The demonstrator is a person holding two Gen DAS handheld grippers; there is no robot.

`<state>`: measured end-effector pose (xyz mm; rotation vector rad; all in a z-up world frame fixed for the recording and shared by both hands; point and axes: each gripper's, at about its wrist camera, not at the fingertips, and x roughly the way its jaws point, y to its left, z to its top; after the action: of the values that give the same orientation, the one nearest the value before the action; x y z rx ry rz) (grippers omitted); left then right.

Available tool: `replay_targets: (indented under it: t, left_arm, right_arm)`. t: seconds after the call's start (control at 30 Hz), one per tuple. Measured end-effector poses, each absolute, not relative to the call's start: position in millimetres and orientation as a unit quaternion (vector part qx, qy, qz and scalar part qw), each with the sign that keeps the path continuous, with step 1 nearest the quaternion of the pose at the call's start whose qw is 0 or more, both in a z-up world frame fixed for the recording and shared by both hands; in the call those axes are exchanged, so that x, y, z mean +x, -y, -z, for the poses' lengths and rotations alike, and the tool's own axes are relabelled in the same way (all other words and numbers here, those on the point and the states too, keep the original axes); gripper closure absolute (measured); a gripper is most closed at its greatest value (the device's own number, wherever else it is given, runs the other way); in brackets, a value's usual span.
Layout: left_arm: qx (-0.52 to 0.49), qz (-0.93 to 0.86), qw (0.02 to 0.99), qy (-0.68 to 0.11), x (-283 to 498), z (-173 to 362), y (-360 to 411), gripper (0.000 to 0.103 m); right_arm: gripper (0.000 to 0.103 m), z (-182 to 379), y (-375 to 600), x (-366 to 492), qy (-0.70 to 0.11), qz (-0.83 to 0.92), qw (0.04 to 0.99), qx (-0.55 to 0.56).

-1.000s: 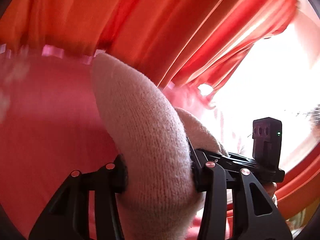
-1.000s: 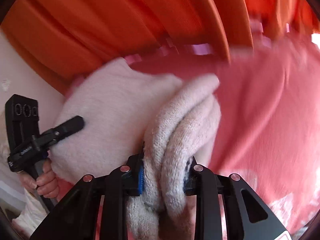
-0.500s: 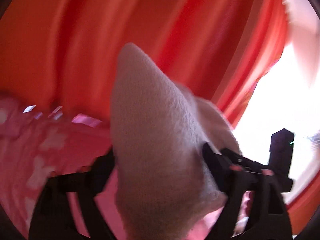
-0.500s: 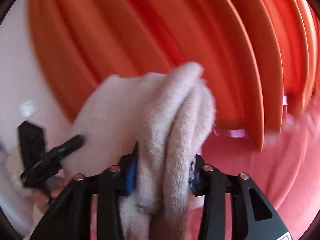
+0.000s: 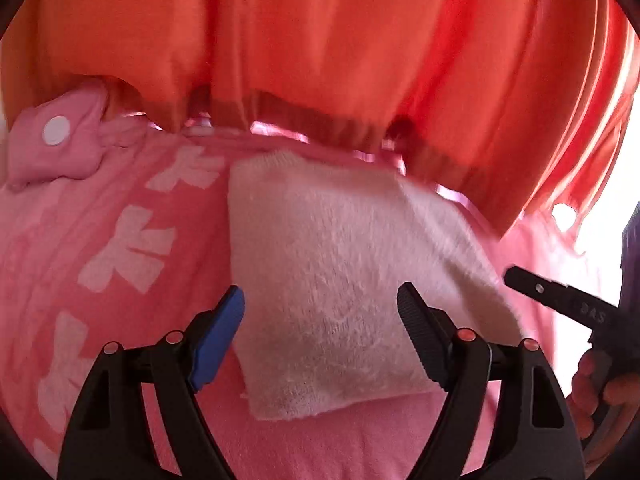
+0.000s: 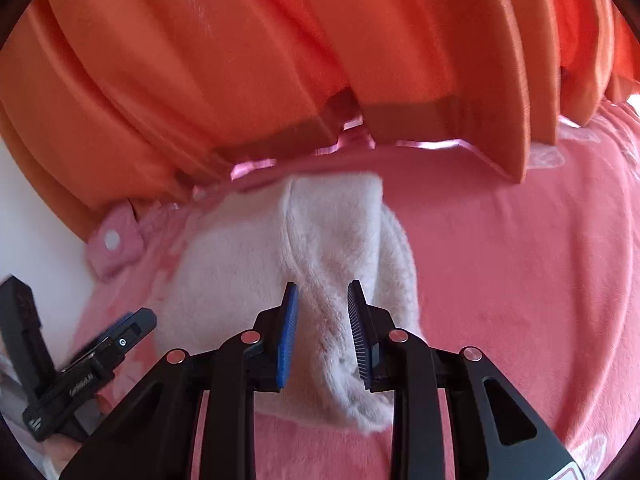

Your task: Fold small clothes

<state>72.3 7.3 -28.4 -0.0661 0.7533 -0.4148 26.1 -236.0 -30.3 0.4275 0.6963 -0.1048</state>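
1. Left wrist view: the left tool (image 5: 320,312) hangs with its jaws spread wide and closing in, a blue pad on one side and a black ribbed pad on the other
2. The folded cream garment (image 5: 344,280) lies flat on the pink blanket (image 5: 120,288) between and beyond the two pads; neither pad presses on it, so the left tool is released
3. The pink blanket carries pale bow-like prints, and a pink fabric piece with a white snap (image 5: 56,130) sits at its far left edge, below the orange curtain (image 5: 320,48)
4. At the right edge the tip of the right tool (image 5: 540,288) shows just beside the garment's corner, with a hand (image 5: 596,392) on its grip below
5. Right wrist view: the right tool (image 6: 322,334) has its jaws narrow and closing, with a raised ridge of the cream garment (image 6: 248,264) running between the blue and black pads; whether the pads actually pinch the fabric I cannot tell
6. The rest of the garment spreads out to the left on the blanket, its far edge near the curtain's hem
7. The left tool (image 6: 132,328) appears at the lower left, close to the garment's left side
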Motion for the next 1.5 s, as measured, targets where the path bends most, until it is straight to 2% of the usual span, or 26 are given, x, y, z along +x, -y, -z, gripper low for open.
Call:
replay_targets:
  t: [0.07, 0.17, 0.23, 0.27, 0.37, 0.47, 0.5, 0.53, 0.6, 0.63, 0.67, 0.73, 0.8, 0.87, 0.93, 0.97, 1.03, 1.1, 1.2, 1.27, 1.33, 1.37, 1.5]
  left_arm:
    - [-0.012, 0.181, 0.9, -0.397, 88, 48, -5, 0.025]
    - [-0.019, 0.186, 0.893, -0.41, 92, 55, -9, 0.021]
    - [-0.048, 0.204, 0.89, -0.405, 96, 50, -16, 0.016]
    - [-0.064, 0.208, 0.889, -0.402, 98, 49, -19, 0.013]
    - [-0.117, 0.219, 0.873, -0.421, 115, 61, -29, 0.01]
    - [-0.18, 0.238, 0.842, -0.449, 132, 84, -38, 0.009]
    - [-0.2, 0.246, 0.834, -0.452, 135, 89, -41, 0.011]
    - [-0.217, 0.258, 0.828, -0.447, 137, 89, -43, 0.027]
    - [-0.222, 0.27, 0.83, -0.436, 141, 81, -42, 0.042]
    - [-0.217, 0.277, 0.837, -0.418, 140, 70, -42, 0.05]
    - [-0.213, 0.281, 0.843, -0.406, 138, 62, -42, 0.053]
    - [-0.201, 0.296, 0.859, -0.367, 130, 37, -43, 0.055]
    - [-0.194, 0.308, 0.866, -0.342, 124, 19, -46, 0.054]
    - [-0.178, 0.295, 0.872, -0.349, 126, 24, -46, 0.05]
    - [-0.127, 0.25, 0.876, -0.391, 134, 51, -38, 0.046]
    - [-0.104, 0.228, 0.875, -0.415, 137, 66, -34, 0.041]
    - [-0.114, 0.218, 0.878, -0.41, 131, 70, -37, 0.042]
    - [-0.096, 0.203, 0.891, -0.393, 117, 43, -36, 0.043]
    - [-0.066, 0.19, 0.914, -0.352, 94, 22, -34, 0.034]
    - [-0.035, 0.176, 0.912, -0.369, 93, 33, -26, 0.034]
    - [0.0, 0.157, 0.903, -0.4, 100, 56, -16, 0.031]
    - [-0.002, 0.157, 0.902, -0.402, 101, 61, -16, 0.027]
    - [-0.027, 0.148, 0.905, -0.397, 96, 51, -27, 0.026]
  right_arm:
    - [0.077, 60, 241, 44, -0.384, 0.068, 0.9, 0.195]
    - [0.072, 65, 250, 47, -0.383, 0.054, 0.9, 0.201]
    - [0.05, 55, 262, 40, -0.358, 0.057, 0.904, 0.228]
    - [0.03, 53, 269, 36, -0.34, 0.069, 0.907, 0.239]
    - [0.028, 69, 286, 48, -0.365, 0.064, 0.888, 0.272]
    - [0.025, 100, 297, 60, -0.384, 0.008, 0.853, 0.354]
    - [0.038, 96, 295, 61, -0.379, 0.001, 0.858, 0.346]
    - [0.053, 92, 293, 64, -0.378, -0.023, 0.86, 0.342]
    - [0.075, 77, 287, 62, -0.36, -0.019, 0.873, 0.328]
    - [0.077, 63, 283, 57, -0.339, -0.016, 0.887, 0.314]
    - [0.08, 51, 281, 52, -0.317, -0.019, 0.896, 0.31]
    - [0.081, 14, 272, 30, -0.252, -0.038, 0.923, 0.29]
    - [0.081, -6, 266, 15, -0.22, -0.039, 0.938, 0.264]
    - [0.079, 7, 271, 22, -0.246, -0.023, 0.934, 0.259]
    - [0.077, 56, 281, 53, -0.353, 0.014, 0.897, 0.265]
    - [0.072, 78, 287, 62, -0.388, 0.03, 0.877, 0.281]
    - [0.069, 74, 298, 51, -0.37, 0.037, 0.874, 0.314]
    - [0.072, 34, 292, 28, -0.316, 0.082, 0.909, 0.26]
    - [0.073, 7, 273, 7, -0.275, 0.074, 0.937, 0.2]
    - [0.074, 22, 262, 17, -0.313, 0.047, 0.929, 0.194]
    - [0.074, 63, 255, 40, -0.411, 0.074, 0.894, 0.161]
    - [0.071, 75, 255, 45, -0.423, 0.069, 0.888, 0.165]
    - [0.071, 57, 263, 29, -0.379, 0.092, 0.899, 0.199]
